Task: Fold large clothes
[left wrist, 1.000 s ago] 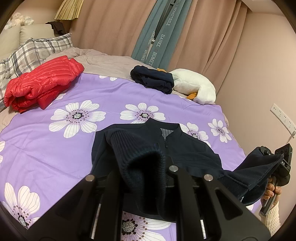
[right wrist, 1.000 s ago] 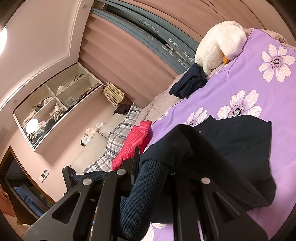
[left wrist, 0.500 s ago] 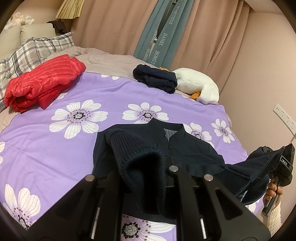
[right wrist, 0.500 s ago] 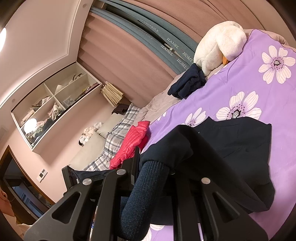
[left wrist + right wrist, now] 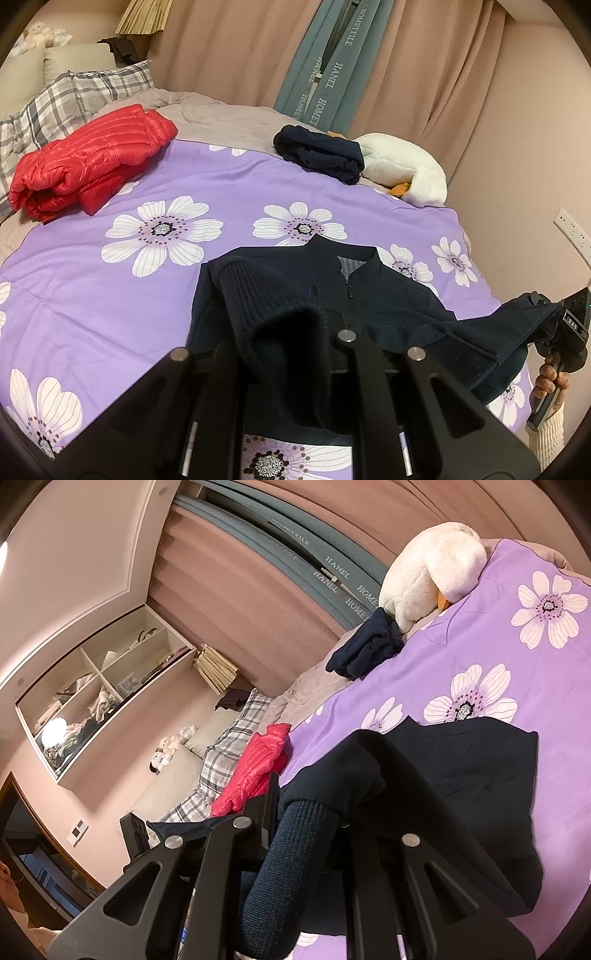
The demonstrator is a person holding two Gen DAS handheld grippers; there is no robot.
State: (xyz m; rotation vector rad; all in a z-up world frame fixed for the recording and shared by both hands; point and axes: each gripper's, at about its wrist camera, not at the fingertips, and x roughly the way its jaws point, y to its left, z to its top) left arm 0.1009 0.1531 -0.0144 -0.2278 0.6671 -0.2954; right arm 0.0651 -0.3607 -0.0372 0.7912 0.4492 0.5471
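A dark navy zip jacket (image 5: pixel 369 291) lies collar-away on the purple flowered bedspread (image 5: pixel 110 295). My left gripper (image 5: pixel 291 350) is shut on its ribbed cuff (image 5: pixel 266 295), folded over the jacket's left side. My right gripper (image 5: pixel 310 823) is shut on the other ribbed cuff (image 5: pixel 295 853) and holds that sleeve lifted off the bed; it shows at the right edge of the left wrist view (image 5: pixel 569 332). The jacket body (image 5: pixel 461 771) lies flat beyond it.
A folded red puffer jacket (image 5: pixel 92 162) lies at the far left by plaid pillows (image 5: pixel 66 99). A folded navy garment (image 5: pixel 321 155) and a white plush goose (image 5: pixel 402 170) sit at the far edge. Curtains and a wall stand behind; wall shelves (image 5: pixel 92 694) show left.
Both grippers have drawn back slightly toward the bed's near edge, still holding the cuffs; the right sleeve is stretched a little further out to the right.
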